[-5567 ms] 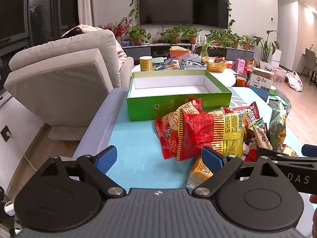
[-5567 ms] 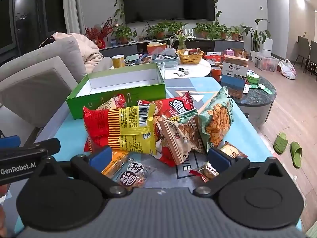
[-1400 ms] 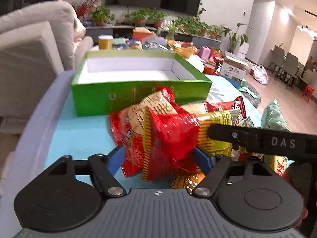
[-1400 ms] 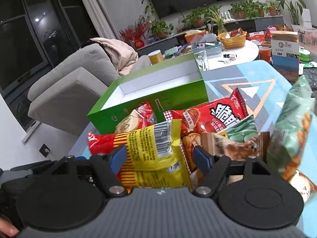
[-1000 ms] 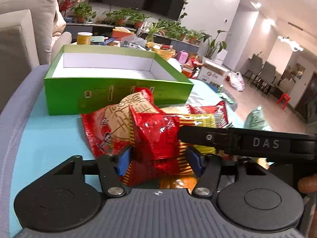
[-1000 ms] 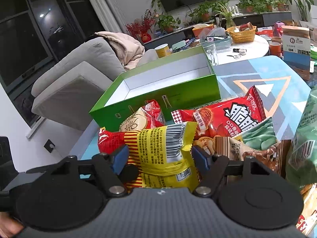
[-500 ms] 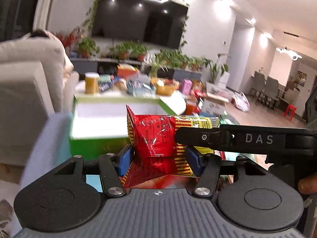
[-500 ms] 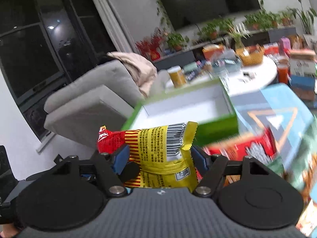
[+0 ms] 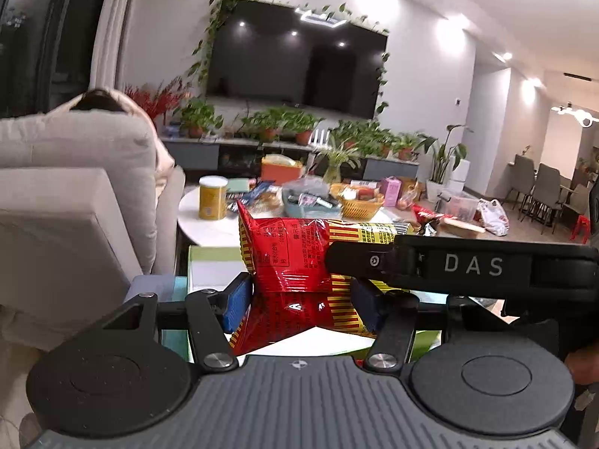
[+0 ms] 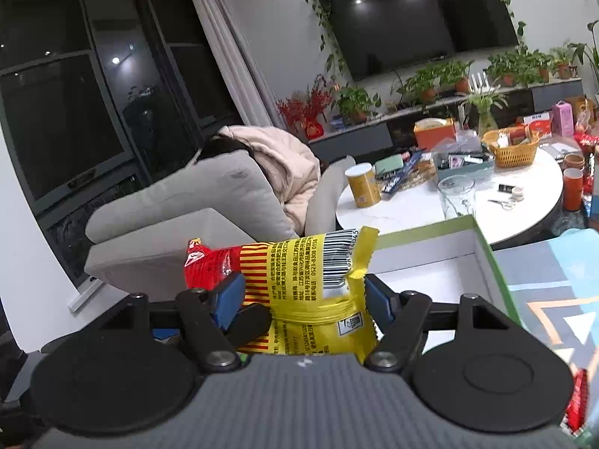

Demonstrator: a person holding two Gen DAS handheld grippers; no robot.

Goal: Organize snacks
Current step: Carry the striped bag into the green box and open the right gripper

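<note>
**One bag in the air, box yet to fill**

While both grippers share one load, the landmark to steer by is the green box [image 10: 490, 258], open, white inside, and bare as far as both views show. Behind it stands a round white table [image 10: 419, 202] crowded with a yellow can [image 10: 362, 184], a glass [image 10: 456, 194] and a wicker basket [image 10: 513, 147]; left of it sits a grey armchair [image 10: 194, 209].

Just in front of the box, raised above its near edge, hangs the snack bag [image 9: 295, 262], red at one end, yellow with a barcode at the other. The left gripper [image 9: 299, 301] has its jaws partly closed, blue pads pressing the red end. The right gripper [image 10: 305, 299] is likewise partly closed, pinching the yellow end [image 10: 318, 299]. In the left view, the right gripper's black arm crosses in front of the bag.

By my reading, the task is at an early stage: one bag is lifted and on its way toward the box but not yet set down, and nothing appears packed. A red packet [image 10: 574, 408] shows at the right view's lower right edge, beside the box on the blue patterned mat [image 10: 554, 299], so more sorting likely remains; how many snacks are left is out of view.
</note>
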